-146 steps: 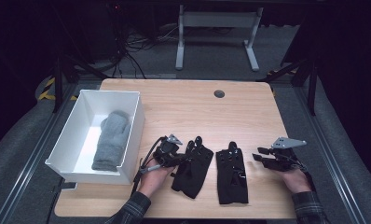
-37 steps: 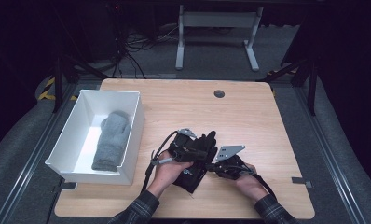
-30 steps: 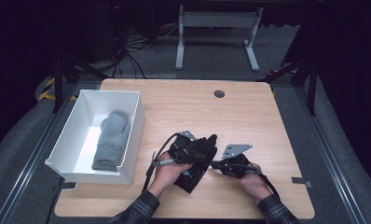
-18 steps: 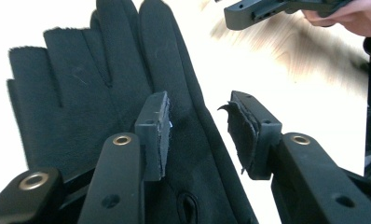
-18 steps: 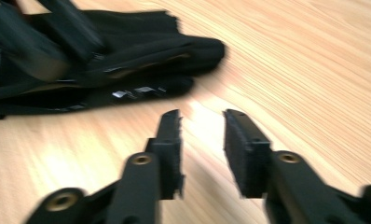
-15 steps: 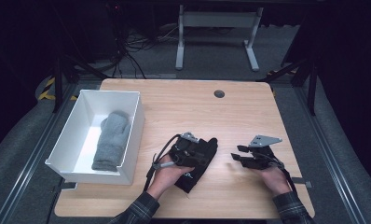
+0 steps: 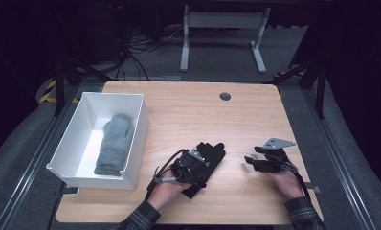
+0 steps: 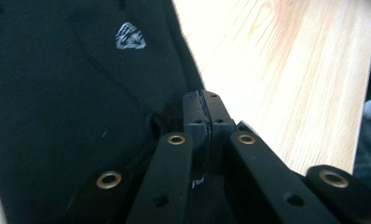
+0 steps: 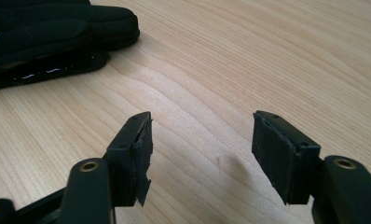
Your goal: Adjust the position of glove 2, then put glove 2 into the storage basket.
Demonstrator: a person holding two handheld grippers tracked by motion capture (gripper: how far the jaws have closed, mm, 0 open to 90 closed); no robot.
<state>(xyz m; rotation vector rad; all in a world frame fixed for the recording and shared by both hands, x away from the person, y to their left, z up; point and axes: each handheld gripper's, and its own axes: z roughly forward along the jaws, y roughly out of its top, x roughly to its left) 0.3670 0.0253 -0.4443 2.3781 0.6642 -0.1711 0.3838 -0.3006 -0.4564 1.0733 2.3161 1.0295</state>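
Just right of the white bin (image 7: 137,125), near the front edge of the table (image 7: 188,103), the black gloves (image 7: 211,154) are lying stacked as 1 pile – fingers pointing away from the person. The left gripper (image 7: 191,167) is sitting on the cuff end of that pile, its jaws pressed fully together; in the left gripper view the tips (image 8: 203,108) are meeting flat with black fabric (image 8: 81,93) under and beside them. A fold may be pinched at the tip, but the seam between the pads is looking bare, so I'm not calling it a grip. Likely it is pinning or about to lift the pair toward the bin.

Farther right of the bin, well apart from the gloves, the right gripper (image 7: 252,162) is hovering over bare wood, jaws standing apart with nothing between them – they have just been opening. In the right gripper view the pads (image 9: 141,154) are framing empty table, with the glove fingertips (image 9: 81,28) at upper left. Judging by this, the right hand is staying clear so the left can work alone.

Inside the bin a grey mitten (image 7: 113,143) is lying lengthwise, taking most of the floor; a strip along the bin's left wall is remaining free. Between the bin's right wall and the gloves there is a narrow band of open wood. The bin wall is standing tall, so the load will need to be rising over the rim. Beyond the gloves the tabletop is open up to the cable hole (image 7: 225,96).
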